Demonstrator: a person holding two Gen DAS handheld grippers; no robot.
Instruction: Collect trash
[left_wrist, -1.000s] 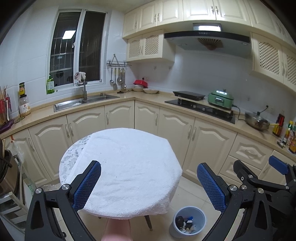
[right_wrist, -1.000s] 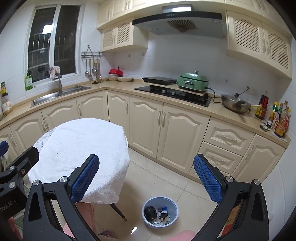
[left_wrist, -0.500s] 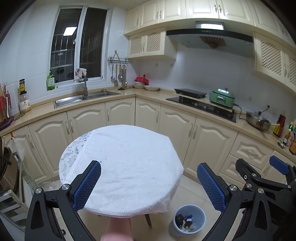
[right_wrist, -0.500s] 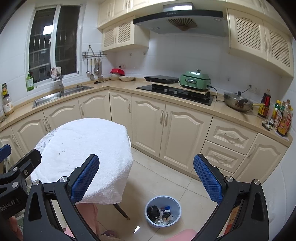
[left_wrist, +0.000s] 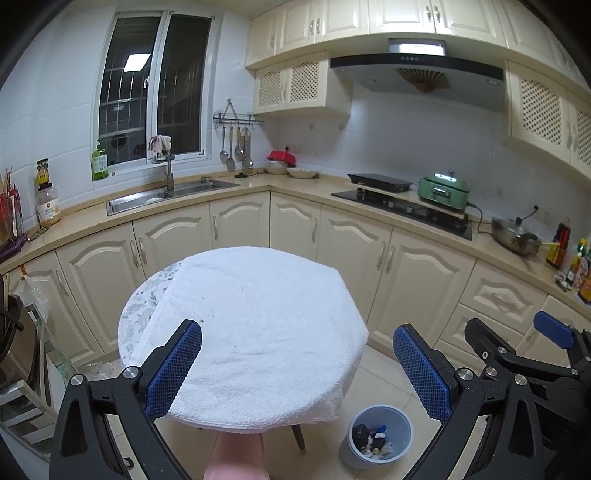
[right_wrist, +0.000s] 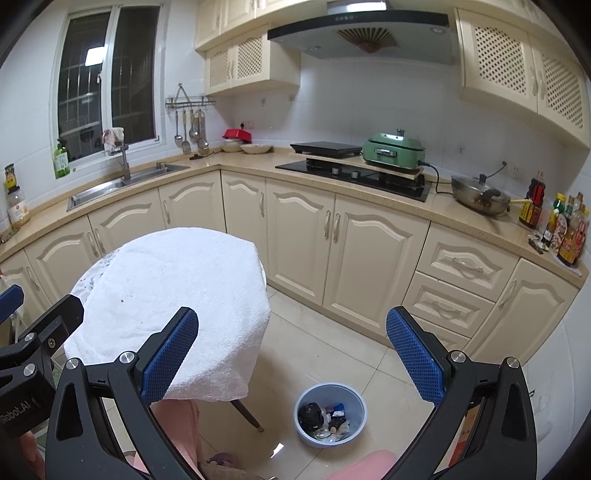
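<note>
A small blue trash bin (right_wrist: 330, 413) stands on the tiled floor, with dark and mixed scraps inside; the left wrist view shows the bin (left_wrist: 378, 435) low at the right. A round table under a white towel (left_wrist: 255, 325) fills the middle, and nothing lies on the towel (right_wrist: 173, 291). My left gripper (left_wrist: 297, 369) hangs open over the table's near edge, holding nothing. My right gripper (right_wrist: 291, 356) is open too, above the floor between table and bin. The right gripper's blue fingers (left_wrist: 554, 334) show at the left wrist view's right edge.
Cream cabinets (right_wrist: 332, 240) run along the back under a counter with a sink (left_wrist: 166, 195), a hob, a green cooker (right_wrist: 393, 151), a pan (right_wrist: 478, 199) and sauce bottles (right_wrist: 565, 229). A person's pink-clad legs (right_wrist: 177, 435) are under the table. Open floor lies around the bin.
Both views have drifted slightly, so the table and bin sit a little differently in frame. Both grippers stay open and hold nothing.
</note>
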